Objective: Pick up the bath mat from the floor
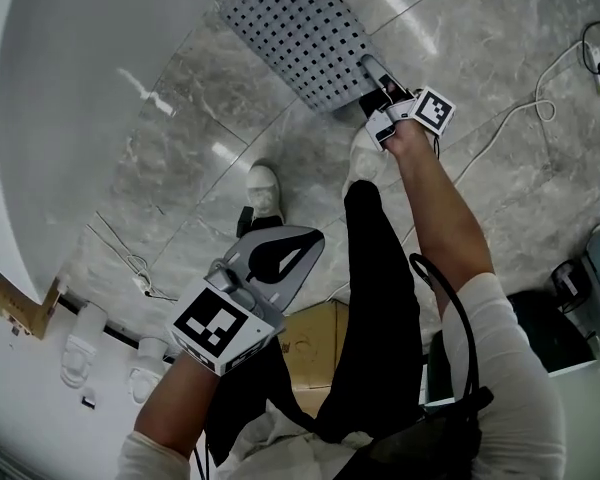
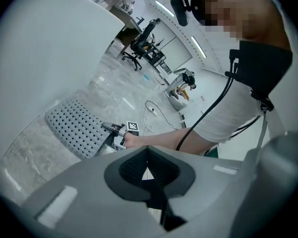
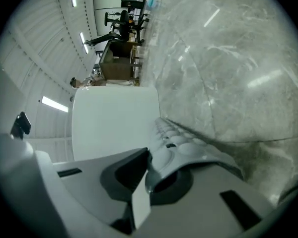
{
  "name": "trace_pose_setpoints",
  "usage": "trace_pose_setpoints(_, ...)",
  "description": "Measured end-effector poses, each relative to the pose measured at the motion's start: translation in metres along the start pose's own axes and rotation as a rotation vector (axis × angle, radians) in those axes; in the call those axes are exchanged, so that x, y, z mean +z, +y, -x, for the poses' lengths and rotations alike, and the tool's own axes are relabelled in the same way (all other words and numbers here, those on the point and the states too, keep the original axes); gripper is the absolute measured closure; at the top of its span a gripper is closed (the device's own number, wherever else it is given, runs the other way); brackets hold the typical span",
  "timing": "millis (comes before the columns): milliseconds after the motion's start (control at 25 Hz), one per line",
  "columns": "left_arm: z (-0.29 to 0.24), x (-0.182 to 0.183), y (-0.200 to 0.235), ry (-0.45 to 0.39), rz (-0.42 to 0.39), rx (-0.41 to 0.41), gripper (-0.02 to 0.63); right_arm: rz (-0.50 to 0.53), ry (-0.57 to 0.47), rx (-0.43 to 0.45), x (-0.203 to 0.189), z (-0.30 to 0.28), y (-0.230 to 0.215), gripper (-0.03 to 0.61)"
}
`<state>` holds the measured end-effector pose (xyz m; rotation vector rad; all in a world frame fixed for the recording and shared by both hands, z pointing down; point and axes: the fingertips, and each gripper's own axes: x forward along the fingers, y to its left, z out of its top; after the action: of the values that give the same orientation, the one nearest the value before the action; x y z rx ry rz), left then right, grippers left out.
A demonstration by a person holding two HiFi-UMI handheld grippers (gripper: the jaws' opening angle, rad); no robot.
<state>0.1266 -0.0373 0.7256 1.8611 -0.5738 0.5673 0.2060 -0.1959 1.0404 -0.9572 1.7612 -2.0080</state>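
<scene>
The grey bath mat with rows of small holes lies on the marble floor beside the white bathtub. My right gripper is shut on the mat's near edge. In the right gripper view the mat is pinched between the pads, its bumpy underside showing and this edge raised off the floor. My right gripper reaches down at arm's length. My left gripper hangs near my legs, shut and with nothing in it. The left gripper view shows the mat and the right gripper beyond my left gripper.
My white shoes stand on the floor just short of the mat. White cables trail across the tiles at the right. A cardboard box sits behind my legs. An office chair stands far off.
</scene>
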Motion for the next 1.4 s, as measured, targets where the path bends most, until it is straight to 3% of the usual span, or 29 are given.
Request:
trace_pose_setpoints(400,0.069,0.044,-0.034,-0.131,-0.082,0.01,0.607,0.036,0.077,-0.004,-0.027,-0.003,0.107,0.565)
trace_pose_setpoints(560,0.108,0.059,-0.051,-0.173,-0.104,0.025,0.607,0.139,0.131,-0.028,-0.037,0.005,0.154,0.566)
trace_pose_setpoints(920,0.193,0.092,-0.096,-0.256,-0.188,0.017,0.607,0.187,0.172,-0.079,-0.054,0.04,0.26,0.566)
trace_pose_setpoints(1080,0.238,0.11,-0.109,-0.301,-0.214,0.028,0.607,0.198,0.147,-0.076,-0.058,0.061,0.317,0.566)
trace_pose_setpoints(1200,0.271,0.125,-0.119,-0.335,-0.287,0.056,0.607,0.227,0.141,-0.054,-0.062,0.073,0.367,0.566)
trace_pose_setpoints(1280,0.294,0.132,-0.129,-0.35,-0.342,0.075,0.607,0.254,0.159,-0.039,-0.075,0.084,0.403,0.566)
trace_pose_setpoints(1400,0.329,0.139,-0.147,-0.378,-0.359,0.055,0.607,0.281,0.184,-0.02,-0.1,0.106,0.459,0.566)
